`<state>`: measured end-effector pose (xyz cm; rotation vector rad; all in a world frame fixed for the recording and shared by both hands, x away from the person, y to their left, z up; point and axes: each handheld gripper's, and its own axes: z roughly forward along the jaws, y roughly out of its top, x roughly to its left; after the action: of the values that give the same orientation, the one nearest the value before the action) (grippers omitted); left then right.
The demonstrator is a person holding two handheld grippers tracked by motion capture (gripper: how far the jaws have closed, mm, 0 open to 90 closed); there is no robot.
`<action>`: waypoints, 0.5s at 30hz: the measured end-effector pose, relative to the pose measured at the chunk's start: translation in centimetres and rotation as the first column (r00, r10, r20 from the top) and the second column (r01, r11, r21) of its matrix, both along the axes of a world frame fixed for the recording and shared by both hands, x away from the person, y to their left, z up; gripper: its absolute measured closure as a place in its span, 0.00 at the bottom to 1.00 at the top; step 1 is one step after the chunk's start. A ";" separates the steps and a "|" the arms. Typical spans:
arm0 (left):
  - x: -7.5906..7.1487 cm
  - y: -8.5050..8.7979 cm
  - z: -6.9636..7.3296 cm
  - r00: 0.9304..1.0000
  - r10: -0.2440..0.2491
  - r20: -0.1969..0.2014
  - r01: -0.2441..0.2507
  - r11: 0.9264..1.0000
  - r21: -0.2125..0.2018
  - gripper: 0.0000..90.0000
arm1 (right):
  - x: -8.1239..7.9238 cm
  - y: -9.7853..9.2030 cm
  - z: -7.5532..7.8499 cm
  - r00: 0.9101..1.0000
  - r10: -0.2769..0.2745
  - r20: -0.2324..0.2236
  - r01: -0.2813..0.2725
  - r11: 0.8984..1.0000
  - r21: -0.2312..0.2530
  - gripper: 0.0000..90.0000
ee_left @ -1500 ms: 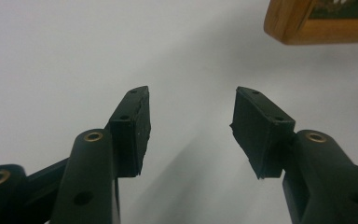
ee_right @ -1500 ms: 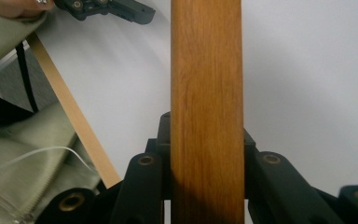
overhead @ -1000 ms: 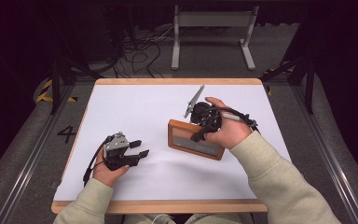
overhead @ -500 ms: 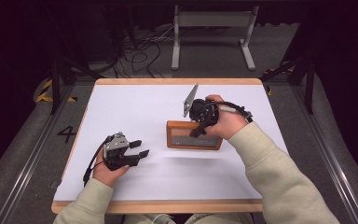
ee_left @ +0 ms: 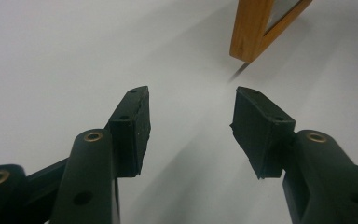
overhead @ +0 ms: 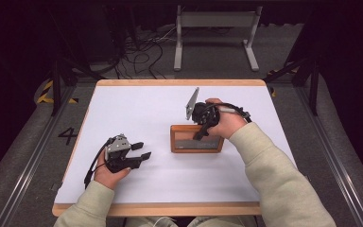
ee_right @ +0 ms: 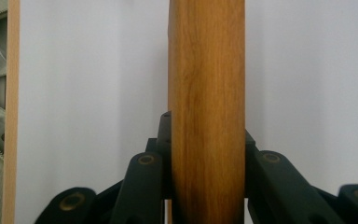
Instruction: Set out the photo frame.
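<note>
White counter (overhead: 137,109) lies bare around the wooden frame (overhead: 189,147), the 1 obstacle, well apart from the left gripper (overhead: 141,150).

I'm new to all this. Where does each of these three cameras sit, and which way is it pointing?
High view: fixed above the person's side, looking forward and down at the white table; both forearms, left gripper and right gripper show.
Left gripper view: rides the left gripper, looking along its open jaws across the table; a corner of the wooden frame lies ahead.
Right gripper view: rides the right gripper, whose jaws clamp the frame's edge.
Shared: the frame appears in all three.
</note>
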<state>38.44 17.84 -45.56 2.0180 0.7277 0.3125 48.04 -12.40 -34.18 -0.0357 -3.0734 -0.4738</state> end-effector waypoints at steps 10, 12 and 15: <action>0.0 0.0 0.0 1.000 -0.001 0.000 0.001 1.000 -0.001 0.52 | 0.8 0.0 -1.4 0.999 -0.003 -0.039 0.002 1.000 -0.020 0.82; 0.0 0.0 0.0 1.000 -0.001 0.000 0.001 1.000 0.000 0.52 | 0.8 0.0 -1.4 0.999 -0.003 -0.043 0.002 1.000 -0.012 0.82; 0.0 0.0 0.0 1.000 -0.001 0.000 0.001 1.000 0.000 0.52 | 1.2 -0.1 -1.5 0.998 -0.017 -0.058 0.017 1.000 0.000 0.81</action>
<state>38.43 17.83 -45.59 2.0182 0.7273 0.3117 49.20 -12.55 -35.71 -0.0737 -3.0183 -0.4664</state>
